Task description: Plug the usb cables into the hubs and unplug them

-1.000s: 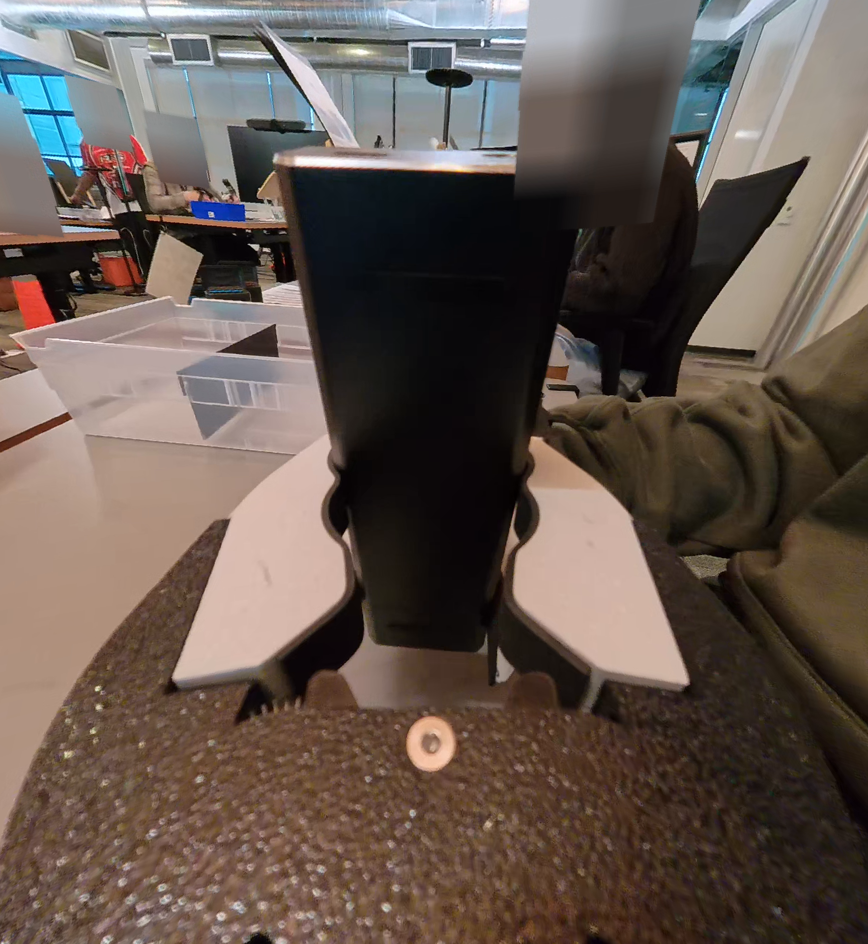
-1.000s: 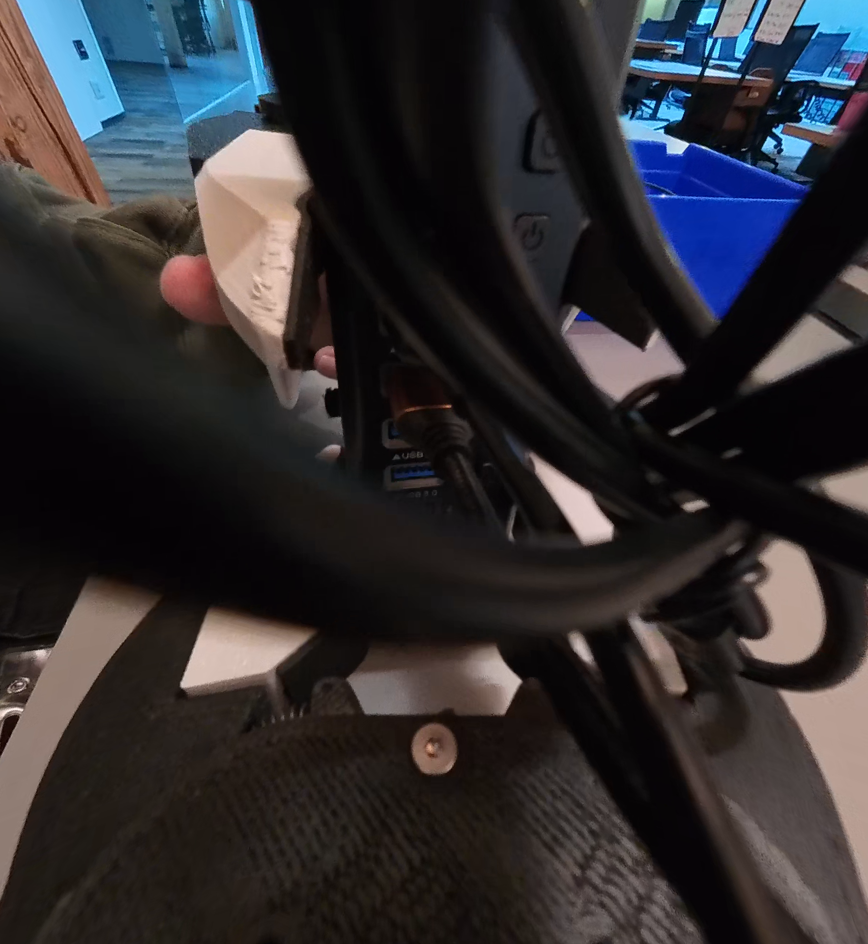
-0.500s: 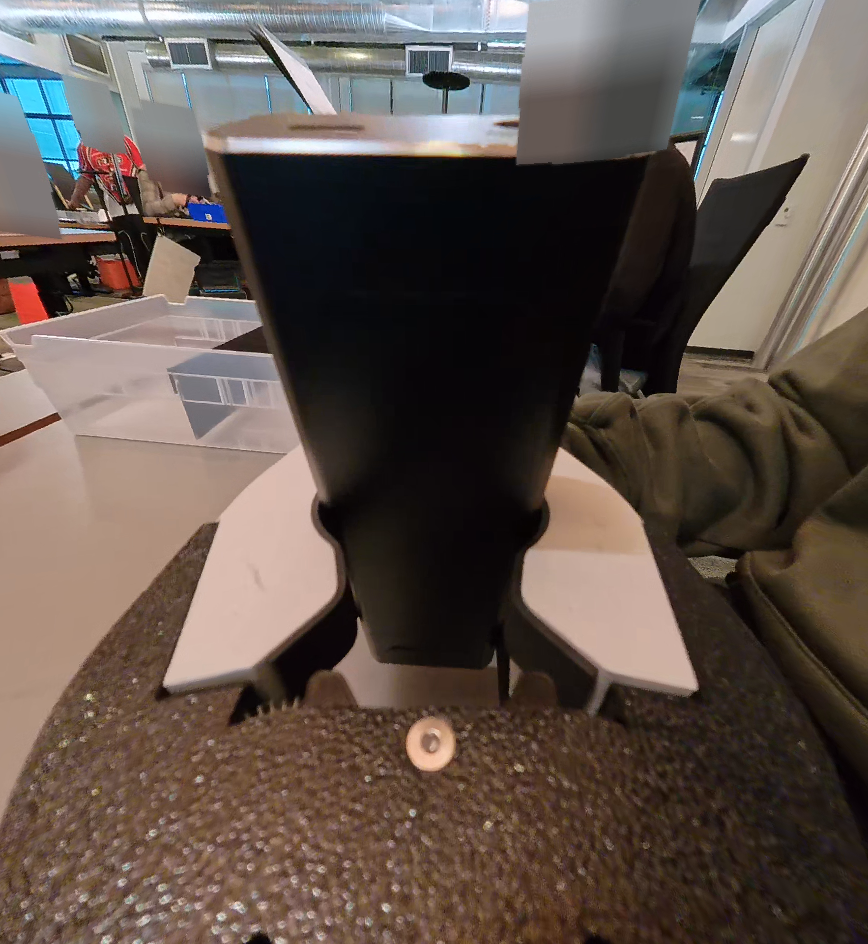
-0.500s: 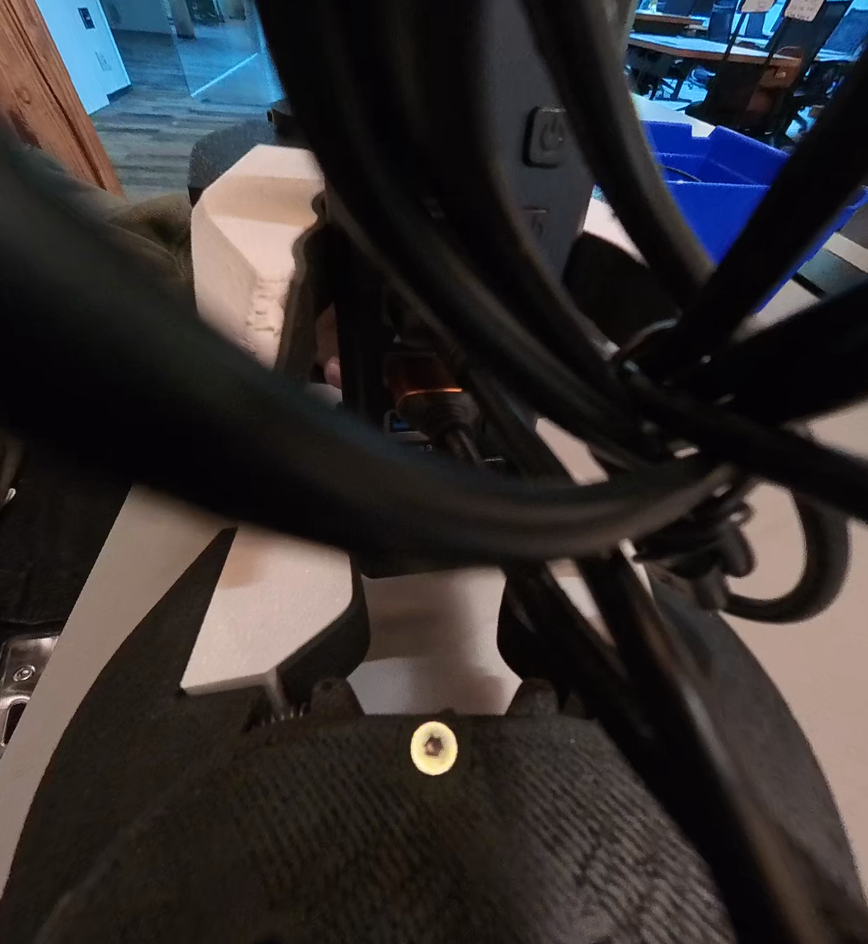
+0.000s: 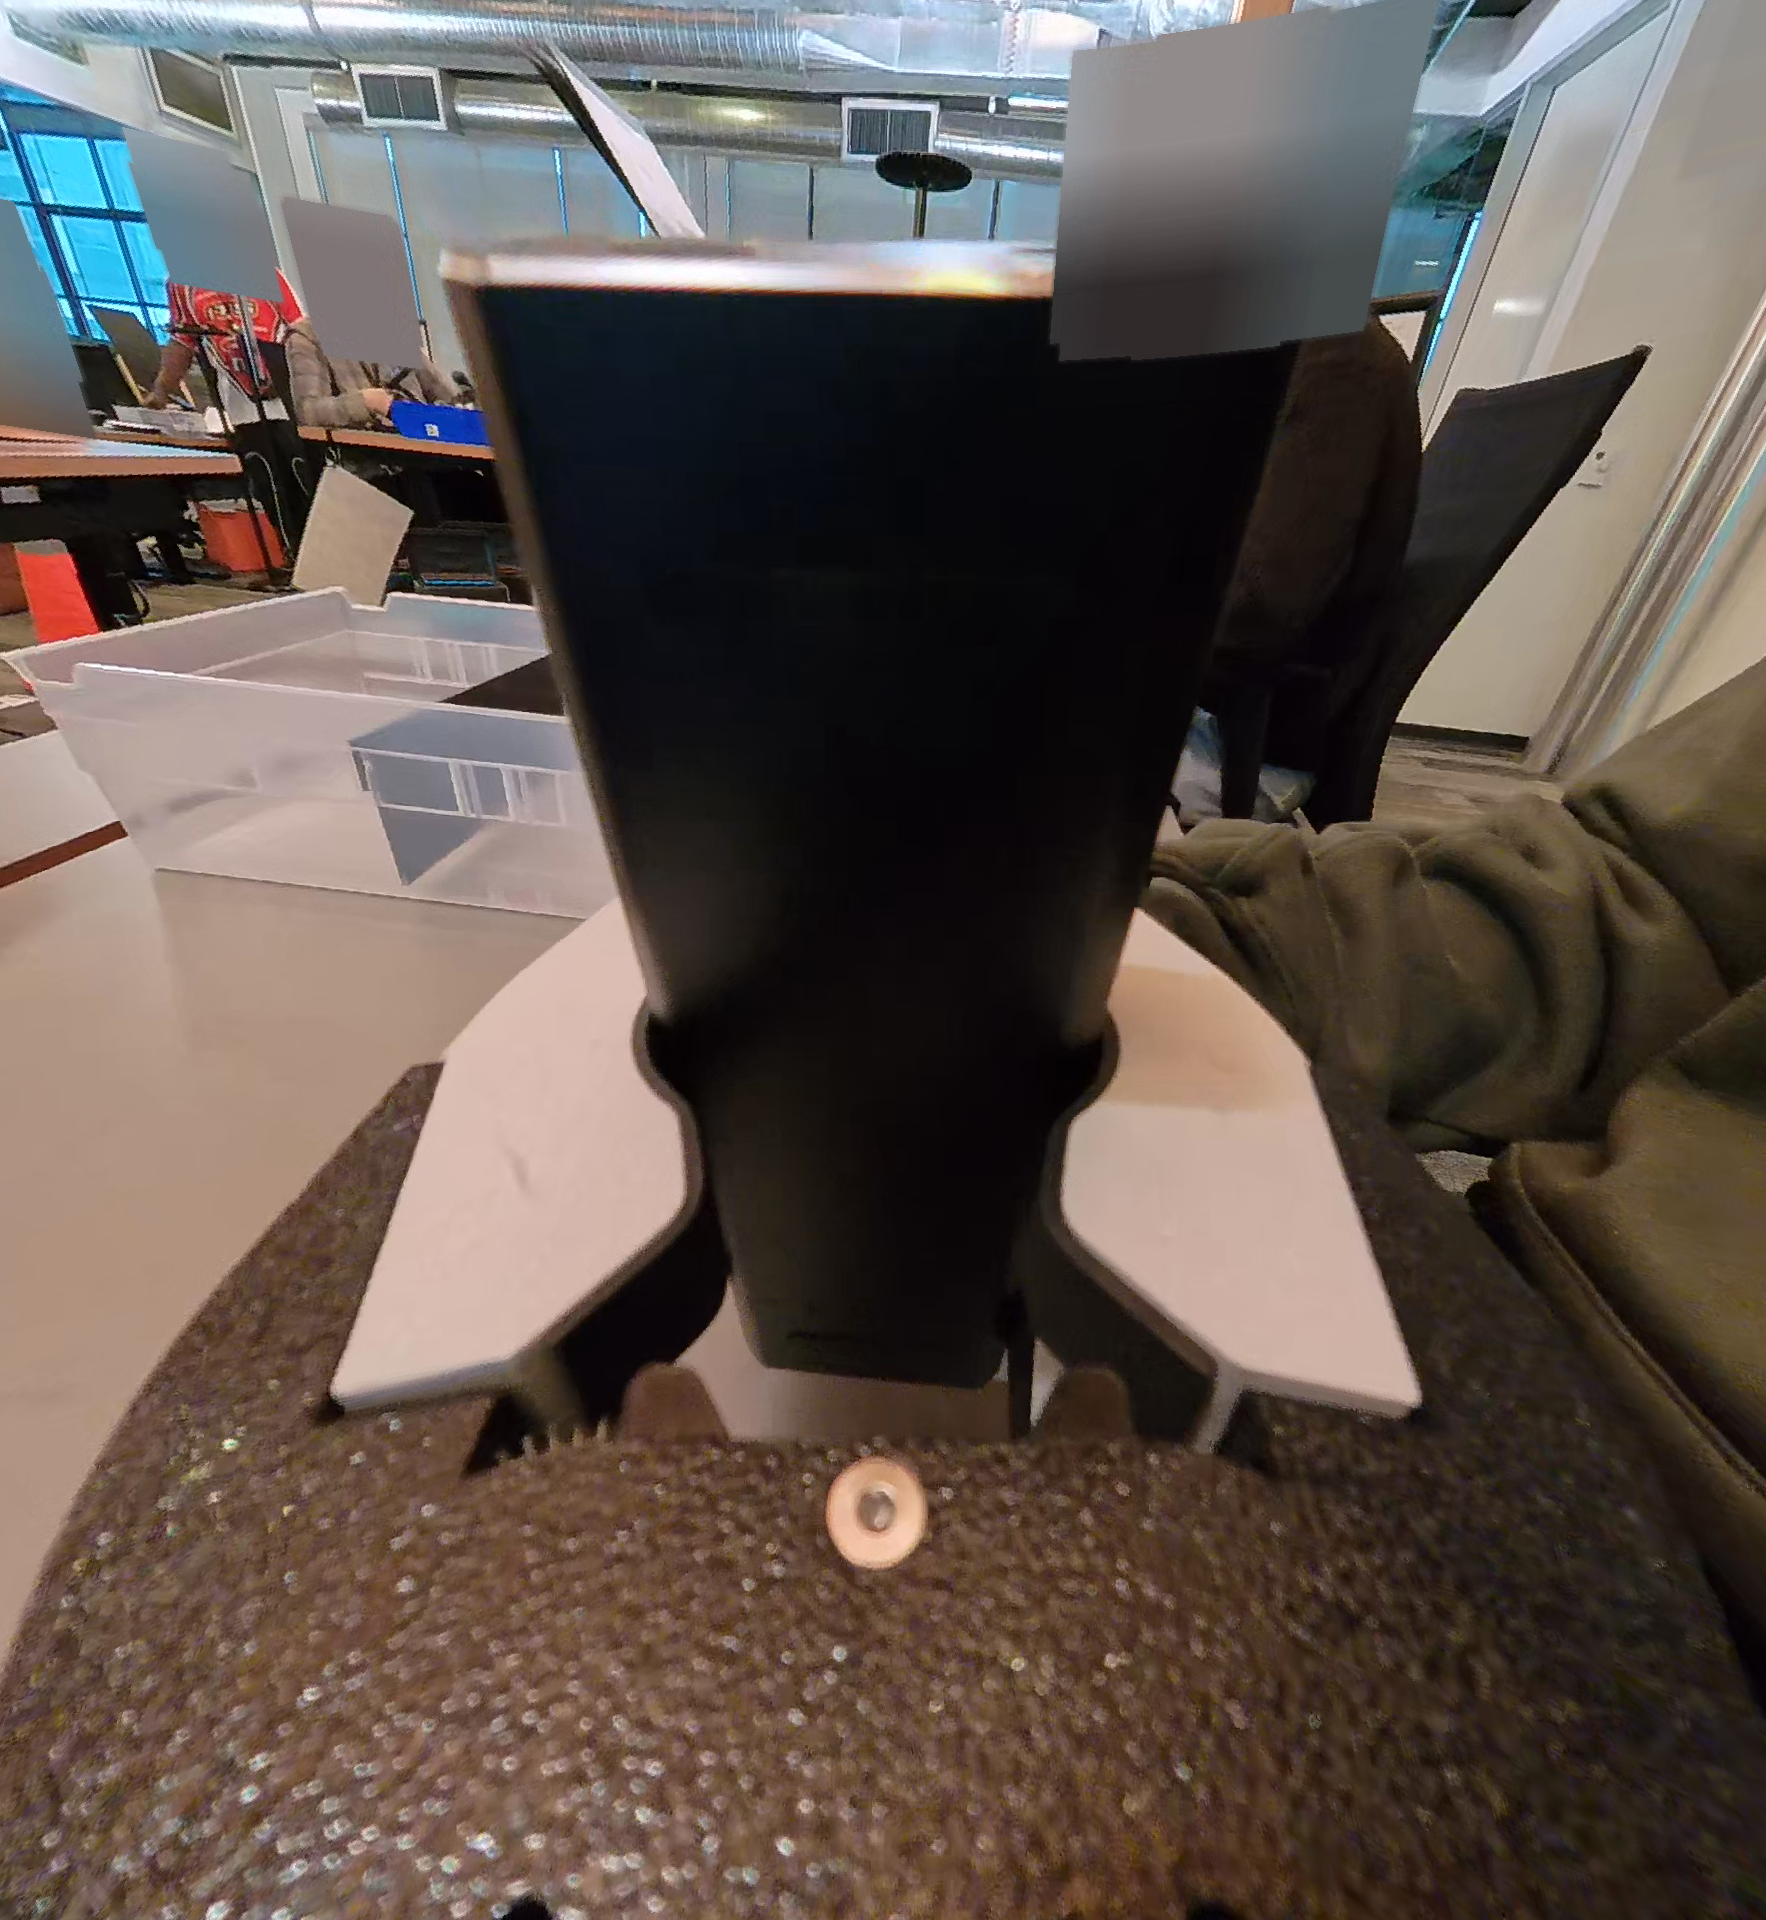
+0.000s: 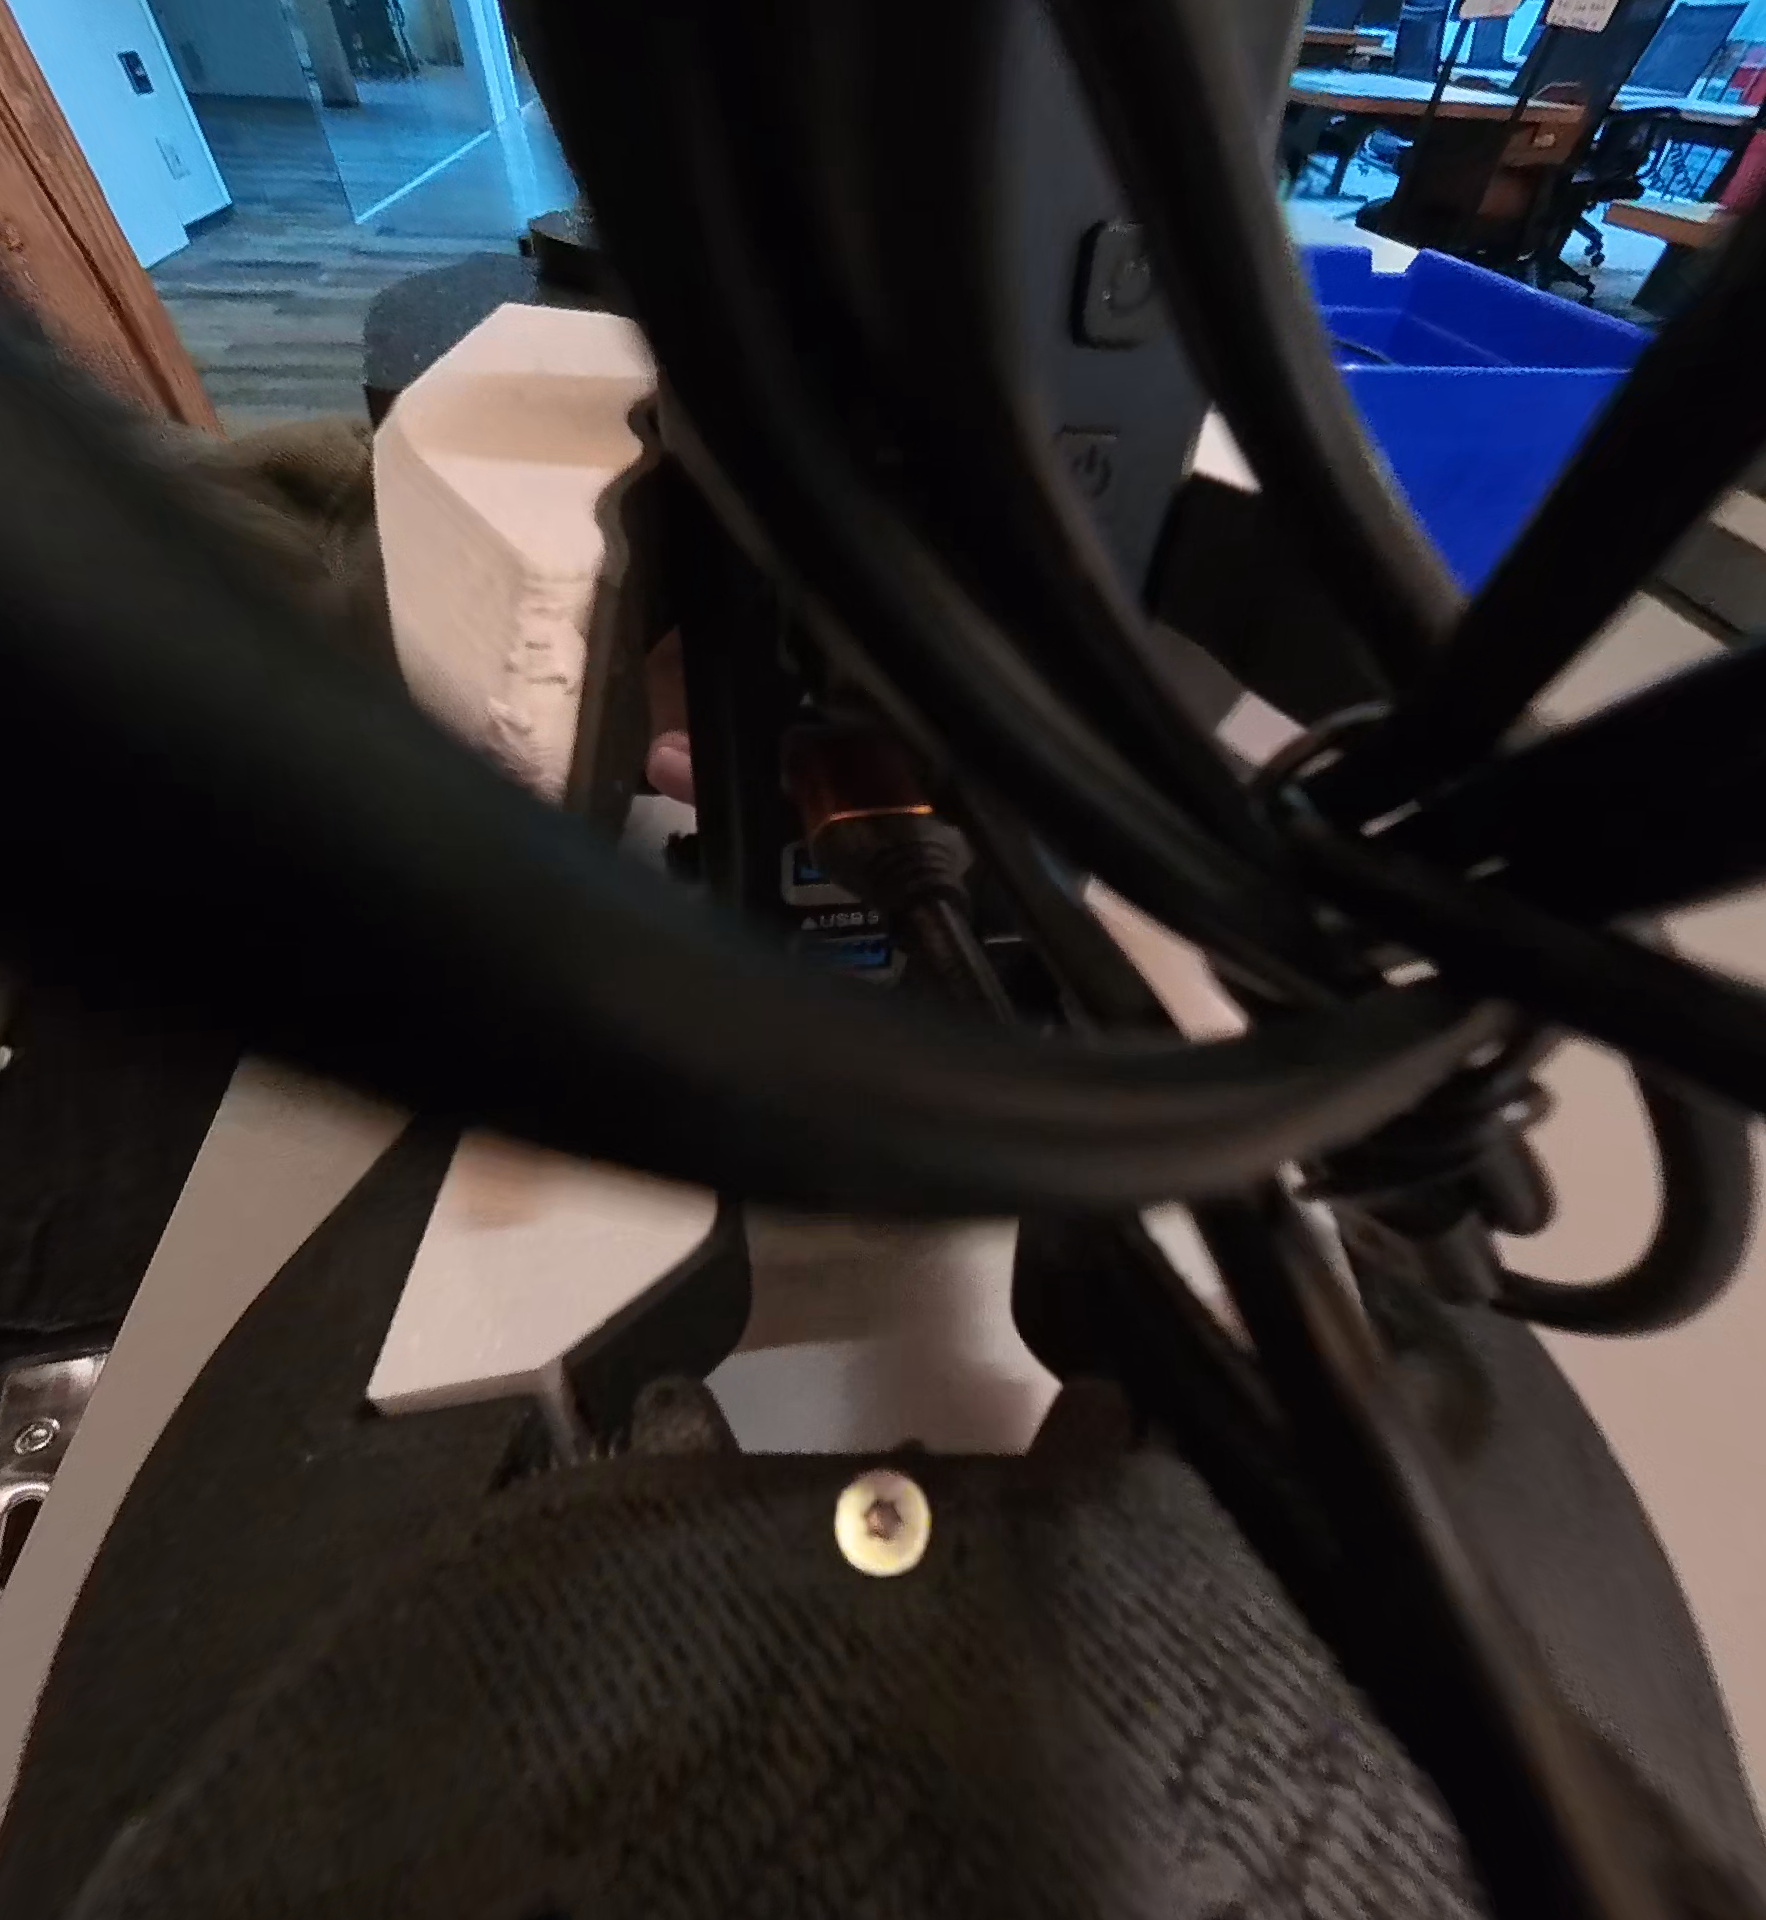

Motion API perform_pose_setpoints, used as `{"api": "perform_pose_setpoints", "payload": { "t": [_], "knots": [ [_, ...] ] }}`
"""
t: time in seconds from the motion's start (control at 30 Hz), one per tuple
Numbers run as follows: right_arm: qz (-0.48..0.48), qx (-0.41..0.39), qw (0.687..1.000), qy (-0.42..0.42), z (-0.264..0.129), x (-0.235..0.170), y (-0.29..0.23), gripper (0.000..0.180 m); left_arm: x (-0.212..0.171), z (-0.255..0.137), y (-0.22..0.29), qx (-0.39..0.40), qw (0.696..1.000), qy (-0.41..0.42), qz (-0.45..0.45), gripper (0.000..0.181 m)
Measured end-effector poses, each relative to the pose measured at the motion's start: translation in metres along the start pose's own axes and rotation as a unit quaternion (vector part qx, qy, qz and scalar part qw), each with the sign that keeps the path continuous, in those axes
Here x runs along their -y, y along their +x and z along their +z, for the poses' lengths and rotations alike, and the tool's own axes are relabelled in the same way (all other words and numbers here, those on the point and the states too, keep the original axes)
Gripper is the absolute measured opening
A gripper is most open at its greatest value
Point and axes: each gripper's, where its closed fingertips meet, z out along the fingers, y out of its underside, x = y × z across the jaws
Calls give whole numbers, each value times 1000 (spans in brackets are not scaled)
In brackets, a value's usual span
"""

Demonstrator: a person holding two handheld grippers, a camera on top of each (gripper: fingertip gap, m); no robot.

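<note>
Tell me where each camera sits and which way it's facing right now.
Left wrist view: on the left claw, looking along its fingers at the black hub it clamps, clear bin behind; olive sleeve at right.
Right wrist view: on the right claw, facing the hub's port side through black cables; its fingertips are hidden.
Shared: hub, left claw.

The left gripper (image 5: 874, 1049) holds level, its white fingers (image 5: 536, 1226) closed tight on what it grips, while the right gripper (image 6: 884, 1226) has fingers (image 6: 546, 1268) parted, and an olive-sleeved arm (image 5: 1481, 935) reaches across.
</note>
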Motion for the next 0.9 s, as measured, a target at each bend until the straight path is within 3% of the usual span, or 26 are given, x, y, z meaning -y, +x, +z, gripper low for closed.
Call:
{"api": "perform_pose_setpoints", "payload": {
  "t": [0.03, 0.13, 0.3, 0.4, 0.53, 0.6, 0.67, 0.77, 0.83, 0.9],
  "knots": [
    [0, -1, 1000, 0, 0, 0, 0, 116, 0, -1, 0, -2, 1000, -2, 0, 71],
    [3, 1, 1000, 2, 0, 1, 0, 60, -1, -2, -1, -3, 1000, -14, -3, 71],
    [15, -8, 1000, 5, -2, 1, 3, 67, 2, -4, -5, 7, 1000, 2, -6, 71],
    [47, 43, 998, -27, -11, -8, -10, 89, 10, -18, -18, 31, 999, 7, 9, 71],
    [77, 234, 961, -122, -55, -18, -69, 76, 16, -46, -41, 81, 995, -7, 48, 71],
    [52, 291, 947, -123, -78, 3, -94, 61, 15, -57, -51, 105, 992, -22, 60, 71],
    [-30, 184, 982, -28, -74, 56, -80, 57, 15, -62, -51, 96, 993, -22, 61, 71],
    [-63, 190, 975, 94, -90, 125, -102, 47, 11, -61, -57, 116, 991, -33, 58, 71],
    [-97, 36, 989, 109, -82, 147, -64, 40, 6, -59, -56, 105, 992, -40, 54, 71],
    [-115, -88, 988, 59, -76, 148, -18, 34, 3, -56, -47, 75, 994, -36, 65, 71]
  ]
}}
